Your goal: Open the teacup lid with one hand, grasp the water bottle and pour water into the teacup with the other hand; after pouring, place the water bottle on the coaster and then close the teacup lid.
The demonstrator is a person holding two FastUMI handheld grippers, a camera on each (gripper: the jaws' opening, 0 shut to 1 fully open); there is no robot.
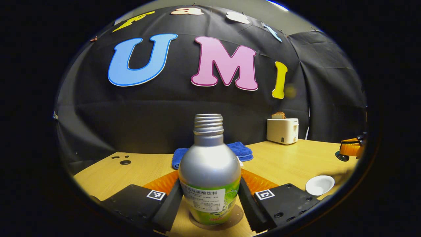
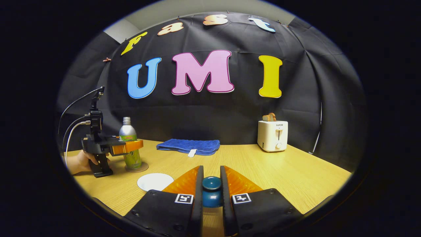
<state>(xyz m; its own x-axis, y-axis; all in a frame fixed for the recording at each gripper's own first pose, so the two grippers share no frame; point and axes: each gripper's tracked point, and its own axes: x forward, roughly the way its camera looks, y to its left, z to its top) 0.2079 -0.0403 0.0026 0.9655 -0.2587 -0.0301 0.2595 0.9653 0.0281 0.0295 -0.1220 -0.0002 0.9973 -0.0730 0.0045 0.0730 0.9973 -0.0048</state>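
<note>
My left gripper [image 1: 210, 197] has its fingers on either side of the water bottle [image 1: 210, 171], a smooth silver metal one with a threaded open neck and a glossy green label round the lower body. The jaws sit close along both flanks, but I honestly can't tell if they're actually pressing or just next to it. The bottle stands upright on a thin round brownish coaster [image 1: 237, 215] on the pale wood-grain desk [image 1: 283, 158], toward its left side. In the right gripper view you can see that same gripper held level by my hand [image 2: 79, 163], which rests low near the desk's left edge, cables looping off the back. My right gripper [image 2: 211, 192] is clamped on a rounded, glossy teal knob [image 2: 211, 183], which I take to be the teacup lid [image 2: 211, 197]; both fingers press its sides, and it's near the front edge of the desk. A flat white round saucer [image 2: 155, 181] lies between the coaster and my right gripper. Further back there's a soft folded blue towel [image 2: 189, 145] with a little white tag, and a boxy cream toaster [image 2: 272, 135] with a slice of toast [image 2: 269, 117] sticking out, near the back right corner.
</note>
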